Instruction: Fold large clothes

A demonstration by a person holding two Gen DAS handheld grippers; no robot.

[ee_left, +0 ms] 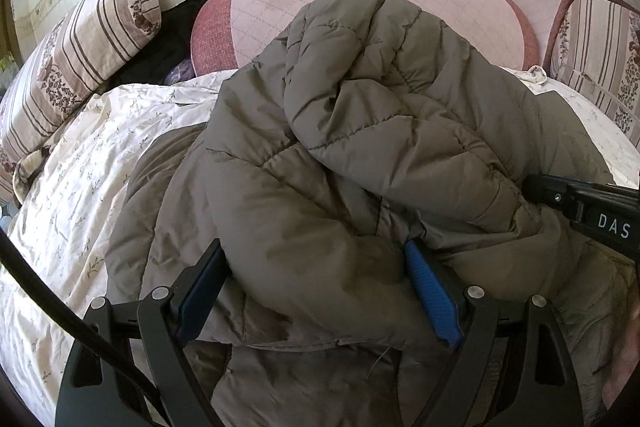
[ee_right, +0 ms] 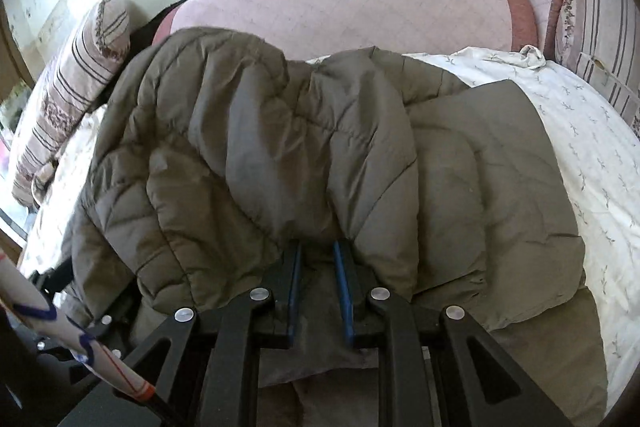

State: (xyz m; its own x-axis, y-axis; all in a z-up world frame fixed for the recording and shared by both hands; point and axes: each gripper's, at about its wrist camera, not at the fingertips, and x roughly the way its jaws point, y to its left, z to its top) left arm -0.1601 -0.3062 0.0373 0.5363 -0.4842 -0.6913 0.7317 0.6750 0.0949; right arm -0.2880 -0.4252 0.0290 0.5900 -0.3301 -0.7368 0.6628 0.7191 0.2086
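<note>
The jacket [ee_right: 320,155] lay bunched on the bed [ee_right: 592,155], its bulk straight ahead of both grippers, the right gripper [ee_right: 317,247] clenched on a near fold and the left gripper [ee_left: 314,247] spread wide around another.

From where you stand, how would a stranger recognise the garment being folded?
Look at the bed with the white floral sheet. In its middle lies the jacket, bunched up. It alone is olive-grey, puffy and quilted, unlike the striped pillow.
</note>
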